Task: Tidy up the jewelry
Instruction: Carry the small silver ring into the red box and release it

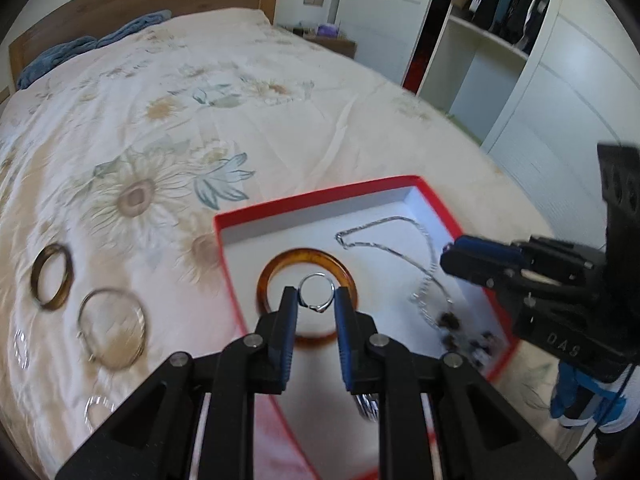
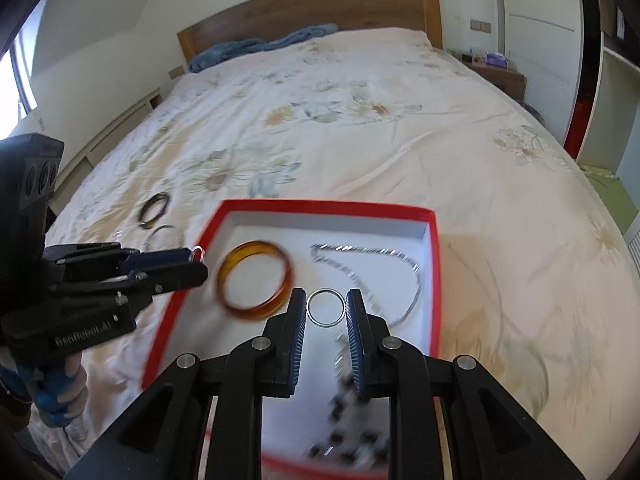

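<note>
A red box (image 1: 316, 199) with a white inside lies on the bed; it also shows in the right wrist view (image 2: 332, 207). In it lie an amber bangle (image 1: 280, 261), a silver chain (image 1: 384, 226) and dark beads (image 1: 450, 322). My left gripper (image 1: 317, 295) is shut on a small silver ring (image 1: 317, 276) held above the box. My right gripper (image 2: 326, 307) is shut on a silver ring (image 2: 326, 292) over the box. The amber bangle (image 2: 256, 280) and the chain (image 2: 360, 250) show below it.
On the floral bedspread (image 1: 200, 100) left of the box lie a dark brown bangle (image 1: 52, 276), a thin metal bangle (image 1: 112, 328) and small silver rings (image 1: 96, 406). A blue blanket (image 2: 260, 44) lies by the wooden headboard (image 2: 312, 4). A wardrobe (image 1: 500, 40) stands at the right.
</note>
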The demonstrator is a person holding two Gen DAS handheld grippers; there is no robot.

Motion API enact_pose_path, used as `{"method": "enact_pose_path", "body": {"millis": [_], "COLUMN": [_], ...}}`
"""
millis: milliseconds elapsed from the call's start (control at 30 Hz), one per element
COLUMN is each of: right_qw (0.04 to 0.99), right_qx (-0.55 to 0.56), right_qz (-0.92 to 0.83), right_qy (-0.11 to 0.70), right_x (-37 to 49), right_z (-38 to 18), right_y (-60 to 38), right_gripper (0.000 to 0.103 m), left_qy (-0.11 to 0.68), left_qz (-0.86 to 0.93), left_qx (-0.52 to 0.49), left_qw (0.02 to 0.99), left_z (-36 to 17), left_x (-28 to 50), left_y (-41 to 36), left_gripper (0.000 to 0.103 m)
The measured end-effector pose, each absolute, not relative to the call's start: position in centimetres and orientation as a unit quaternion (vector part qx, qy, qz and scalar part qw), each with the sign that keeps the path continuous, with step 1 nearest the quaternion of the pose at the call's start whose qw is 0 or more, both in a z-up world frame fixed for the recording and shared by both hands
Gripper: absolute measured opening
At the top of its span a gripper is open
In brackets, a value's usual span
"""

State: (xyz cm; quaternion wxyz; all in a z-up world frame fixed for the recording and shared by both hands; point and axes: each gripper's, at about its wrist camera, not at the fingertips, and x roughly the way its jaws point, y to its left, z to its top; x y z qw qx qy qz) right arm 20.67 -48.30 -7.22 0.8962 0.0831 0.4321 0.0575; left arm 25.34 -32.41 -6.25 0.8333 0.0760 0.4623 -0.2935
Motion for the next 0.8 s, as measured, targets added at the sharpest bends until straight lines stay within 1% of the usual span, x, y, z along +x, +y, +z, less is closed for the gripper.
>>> {"method": "enact_pose_path", "body": {"millis": [200, 433, 633, 700, 800], "right_qw": [0.883, 0.864, 0.86, 0.861, 0.867], "right_qx": [0.067, 0.025, 0.007, 0.006, 0.014], "right_qz": [0.049, 0.038, 0.031, 0.029, 0.025], "right_qy": [0.461, 0.501, 0.51, 0.507, 0.497], "right_x": [24.9, 27.0, 27.0, 26.5, 25.7], "right_z": [-9.8, -12.4, -12.4, -12.0, -10.8], "right_y": [-49.4, -49.2, -48.9, -48.9, -49.3], "right_gripper": [0.02, 0.021, 0.021, 0.022, 0.026], "left_qy": [0.485, 0.471, 0.475, 0.478, 0.488], "left_qz": [-0.279, -0.282, -0.279, -0.282, -0.296], "left_qx": [0.098, 0.136, 0.146, 0.144, 0.112], "left_qw": [0.823, 0.825, 0.822, 0.819, 0.814], "left_z": [-9.4, -10.5, -11.0, -10.9, -10.4], "left_x": [27.4, 27.3, 27.6, 27.6, 28.0], "left_y": [-34.2, -35.5, -35.8, -35.6, -35.0], "left_gripper": [0.017, 0.018, 0.018, 0.018, 0.018]}}
